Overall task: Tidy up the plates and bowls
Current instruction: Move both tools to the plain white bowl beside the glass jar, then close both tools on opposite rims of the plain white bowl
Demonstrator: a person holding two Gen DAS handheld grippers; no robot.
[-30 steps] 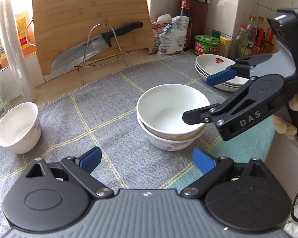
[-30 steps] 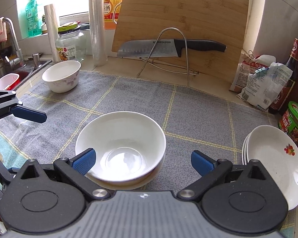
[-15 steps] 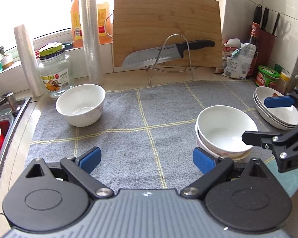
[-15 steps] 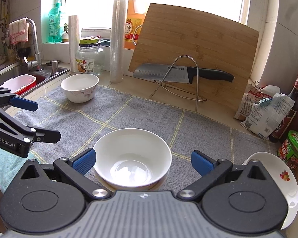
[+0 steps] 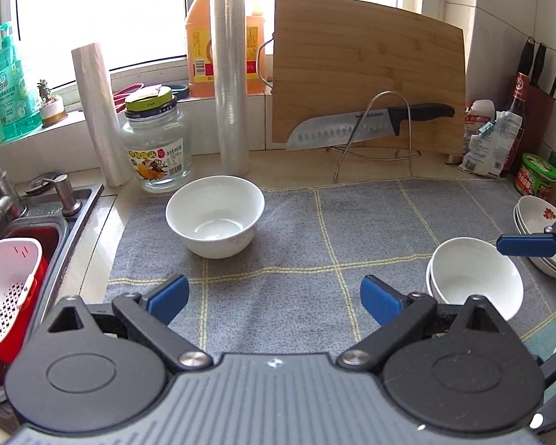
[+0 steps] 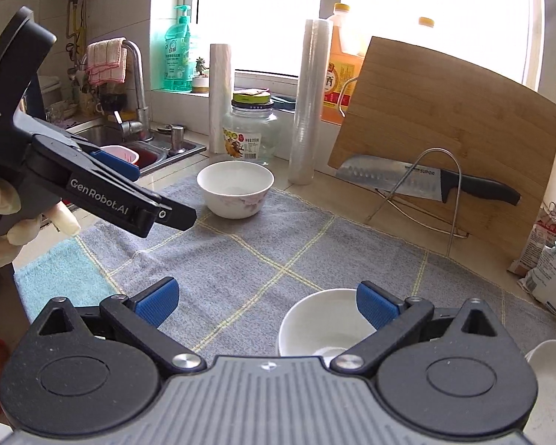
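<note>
Steel knife perhaps reads "SUPOR".

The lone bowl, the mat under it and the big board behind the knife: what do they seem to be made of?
The bowl looks like glazed white ceramic: it is glossy with light reflections, and the right wrist view shows a faint floral print. The mat seems a woven grey cloth with yellow lines: fuzzy and matte. The board appears to be bamboo or wood: tan strips with visible grain.
</note>
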